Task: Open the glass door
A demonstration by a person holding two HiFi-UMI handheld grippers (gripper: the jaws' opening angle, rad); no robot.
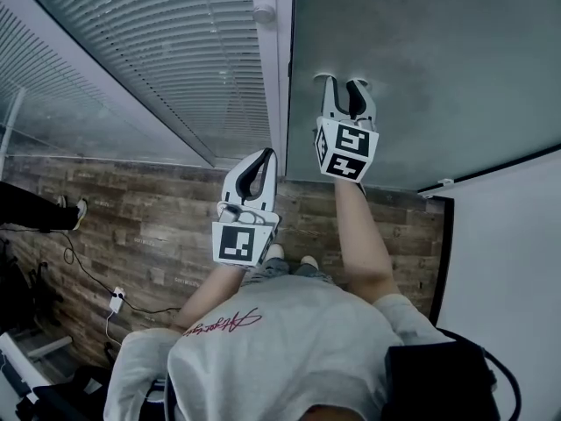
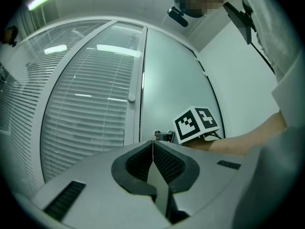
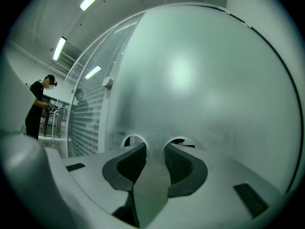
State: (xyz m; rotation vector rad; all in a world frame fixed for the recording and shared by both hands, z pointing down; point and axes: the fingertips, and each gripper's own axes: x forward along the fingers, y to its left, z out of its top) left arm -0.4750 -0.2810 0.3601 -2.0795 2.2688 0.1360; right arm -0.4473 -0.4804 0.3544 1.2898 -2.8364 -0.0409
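One frosted glass door (image 1: 421, 60) is seen filling the upper right of the head view; one pane backed by slatted blinds (image 1: 175, 51) is set to its left, with one white frame post (image 1: 282, 60) between them; one wood-plank floor (image 1: 149, 217) is spread below; one round knob (image 1: 263, 13) is fixed on the post. Two grippers are raised: the right gripper (image 1: 344, 81) is set with its tips against the door, jaws parted and nothing grasped between them; the left gripper (image 1: 266, 154) is held short of the glass, jaws clenched together on nothing. Whatever stands behind the door is blurred by the frosting; the door's top is cut off by the picture's edge; one distant person (image 3: 37, 106) is glimpsed in the right gripper view, too small for detail.
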